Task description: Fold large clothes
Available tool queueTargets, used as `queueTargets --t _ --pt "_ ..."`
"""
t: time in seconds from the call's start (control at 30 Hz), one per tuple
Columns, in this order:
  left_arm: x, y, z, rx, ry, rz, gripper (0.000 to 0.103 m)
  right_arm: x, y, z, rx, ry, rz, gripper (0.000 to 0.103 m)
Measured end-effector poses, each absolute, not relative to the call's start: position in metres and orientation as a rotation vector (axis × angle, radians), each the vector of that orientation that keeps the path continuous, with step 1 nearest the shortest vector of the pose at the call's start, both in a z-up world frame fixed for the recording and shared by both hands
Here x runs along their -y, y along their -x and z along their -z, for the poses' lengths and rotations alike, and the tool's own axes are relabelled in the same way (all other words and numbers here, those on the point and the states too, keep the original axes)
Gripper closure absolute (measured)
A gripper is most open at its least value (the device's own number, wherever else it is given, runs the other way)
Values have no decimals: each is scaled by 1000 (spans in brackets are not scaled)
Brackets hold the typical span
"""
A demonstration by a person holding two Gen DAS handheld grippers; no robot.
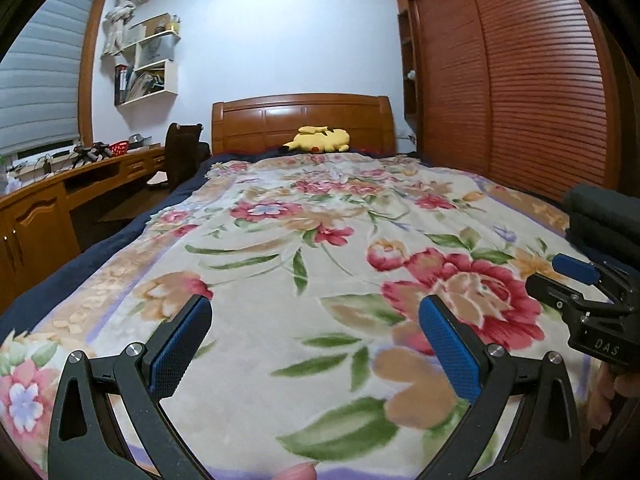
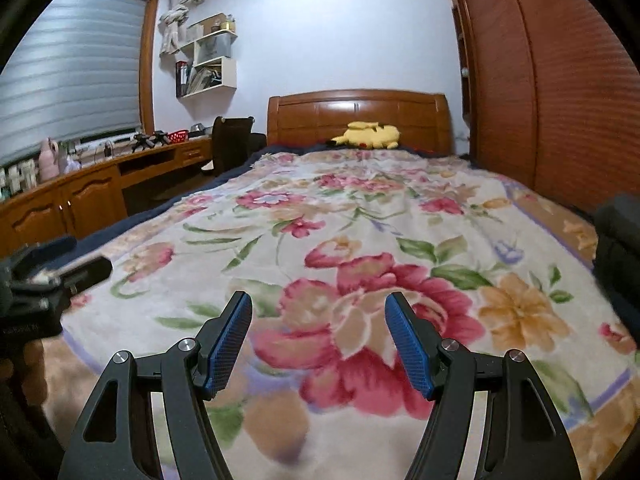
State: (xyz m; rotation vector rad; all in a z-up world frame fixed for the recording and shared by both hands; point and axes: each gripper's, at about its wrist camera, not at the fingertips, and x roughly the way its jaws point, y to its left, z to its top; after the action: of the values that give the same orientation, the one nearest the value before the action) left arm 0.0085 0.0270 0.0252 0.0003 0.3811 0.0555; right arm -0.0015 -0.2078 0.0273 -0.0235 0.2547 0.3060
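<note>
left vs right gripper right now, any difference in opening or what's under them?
The left gripper stands wider open than the right gripper. The left hovers over pale fabric with green leaves on the floral blanket; the right hovers over the big red flower. Both are empty, with blue-padded fingers aimed toward the headboard.

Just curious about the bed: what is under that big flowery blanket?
A dark blue sheet shows past the flowery blanket along its left edge and near the headboard. Whatever lies beneath the blanket's middle is covered and cannot be seen.
</note>
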Motion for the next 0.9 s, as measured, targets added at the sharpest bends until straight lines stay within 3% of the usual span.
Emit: queueTargets --t 0.9 --pt "-30 -8 -7 -406 -4 -62 0 200 -13 -11 -227 -5 -321 32"
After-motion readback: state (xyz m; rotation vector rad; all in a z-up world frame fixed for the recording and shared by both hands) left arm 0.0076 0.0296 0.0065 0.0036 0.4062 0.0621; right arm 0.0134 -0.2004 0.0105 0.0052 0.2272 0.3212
